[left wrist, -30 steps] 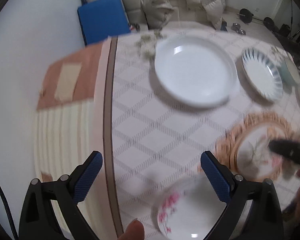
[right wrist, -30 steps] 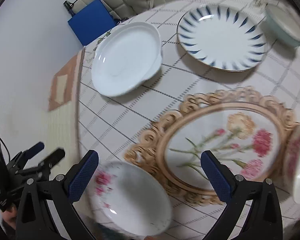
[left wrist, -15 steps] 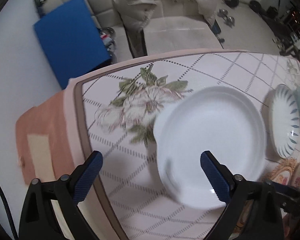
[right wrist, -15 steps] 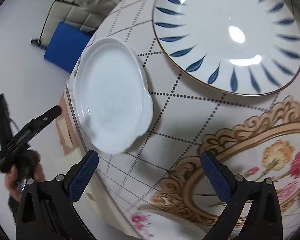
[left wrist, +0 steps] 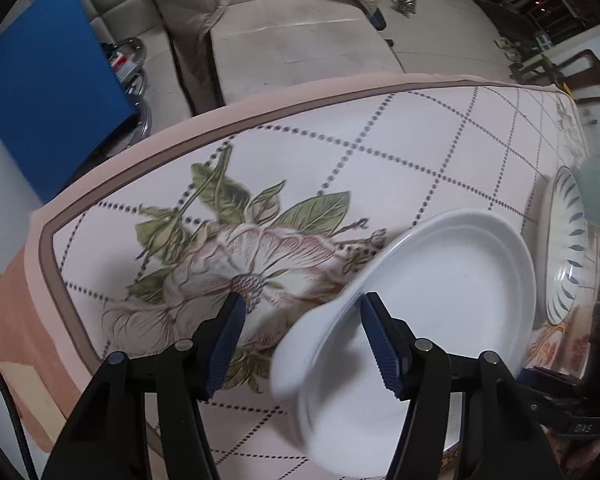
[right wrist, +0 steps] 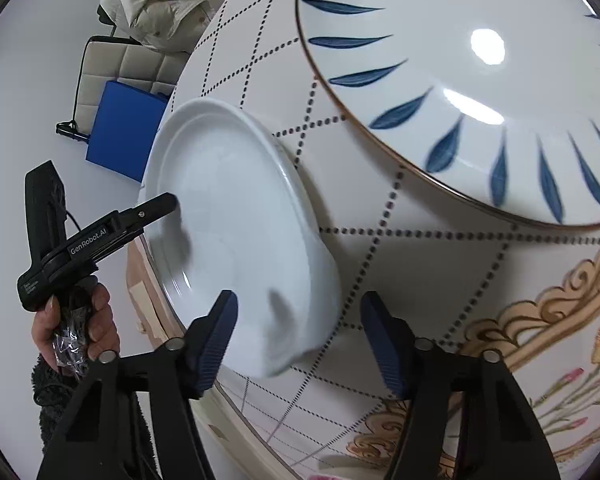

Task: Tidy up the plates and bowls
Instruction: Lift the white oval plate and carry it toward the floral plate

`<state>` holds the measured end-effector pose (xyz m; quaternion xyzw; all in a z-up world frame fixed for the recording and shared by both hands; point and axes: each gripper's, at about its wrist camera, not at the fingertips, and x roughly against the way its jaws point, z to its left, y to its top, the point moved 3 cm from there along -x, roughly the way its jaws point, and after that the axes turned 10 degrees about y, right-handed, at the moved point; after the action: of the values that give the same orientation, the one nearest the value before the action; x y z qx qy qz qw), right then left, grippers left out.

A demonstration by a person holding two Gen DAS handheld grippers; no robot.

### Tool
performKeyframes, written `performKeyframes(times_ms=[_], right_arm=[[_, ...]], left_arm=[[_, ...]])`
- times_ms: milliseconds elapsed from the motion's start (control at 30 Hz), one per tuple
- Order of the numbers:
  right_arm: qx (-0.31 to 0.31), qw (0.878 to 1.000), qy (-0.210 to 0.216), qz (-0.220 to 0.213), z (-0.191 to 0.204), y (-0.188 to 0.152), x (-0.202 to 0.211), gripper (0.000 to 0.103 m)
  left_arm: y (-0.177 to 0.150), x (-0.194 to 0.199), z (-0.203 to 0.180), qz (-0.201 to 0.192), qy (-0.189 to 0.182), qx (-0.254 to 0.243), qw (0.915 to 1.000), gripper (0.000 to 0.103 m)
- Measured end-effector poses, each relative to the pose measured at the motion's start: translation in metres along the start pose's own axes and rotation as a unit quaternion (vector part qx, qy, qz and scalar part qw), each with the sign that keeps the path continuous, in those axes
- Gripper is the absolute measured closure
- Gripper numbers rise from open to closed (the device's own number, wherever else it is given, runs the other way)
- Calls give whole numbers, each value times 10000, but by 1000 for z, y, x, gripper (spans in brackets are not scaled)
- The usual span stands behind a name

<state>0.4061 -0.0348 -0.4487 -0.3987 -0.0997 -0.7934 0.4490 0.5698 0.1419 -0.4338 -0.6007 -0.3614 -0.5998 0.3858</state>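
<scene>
A plain white plate (left wrist: 432, 320) lies on the flower-patterned tablecloth. My left gripper (left wrist: 302, 340) is open, its jaws astride the plate's near rim, one finger over the plate, one outside. In the right wrist view the same plate (right wrist: 236, 240) lies between my right gripper (right wrist: 298, 340), open astride its opposite rim, and the left gripper's finger (right wrist: 156, 206) over its far side. A blue-leaf plate (right wrist: 480, 80) lies beside it, also in the left wrist view (left wrist: 568, 256).
A gold-framed floral plate (right wrist: 540, 340) lies to the right. A pale green bowl (left wrist: 594, 192) stands past the blue-leaf plate. The table edge (left wrist: 260, 108) runs close behind the white plate. A sofa (left wrist: 292, 40) and blue panel (left wrist: 40, 92) stand beyond.
Both grippers moved in on the white plate from opposite sides, and both jaws have narrowed around its rim. The small pink-flower plate dropped out of view.
</scene>
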Motion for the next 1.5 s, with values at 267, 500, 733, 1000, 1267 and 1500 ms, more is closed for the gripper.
performKeyframes(times_ms=[267,500,733,1000,1267,1500], right_arm=[[-26,9999,-97,-135,-2,5,-6,73],[170,9993,-251,-218,-5,9,-2,88],[486,9974,-465,-252,-1,9,5,88],[861,9943,-586,-233,8,3,15,89],[685,9962,-532,-86,-4,3,16,89],[568,9976,-368,177,-15,11,9,88]], left_arm=[[0,6,-7,-77,-74,-56,9999,68],[-11,10,1,-251,82,44,9996,74],[-33,13,6,-381,186,172,9990,79],[-63,19,11,-504,209,416,9976,86],[-76,19,14,-415,-108,620,9972,87],[-70,-1,23,-1,-638,723,9953,75]])
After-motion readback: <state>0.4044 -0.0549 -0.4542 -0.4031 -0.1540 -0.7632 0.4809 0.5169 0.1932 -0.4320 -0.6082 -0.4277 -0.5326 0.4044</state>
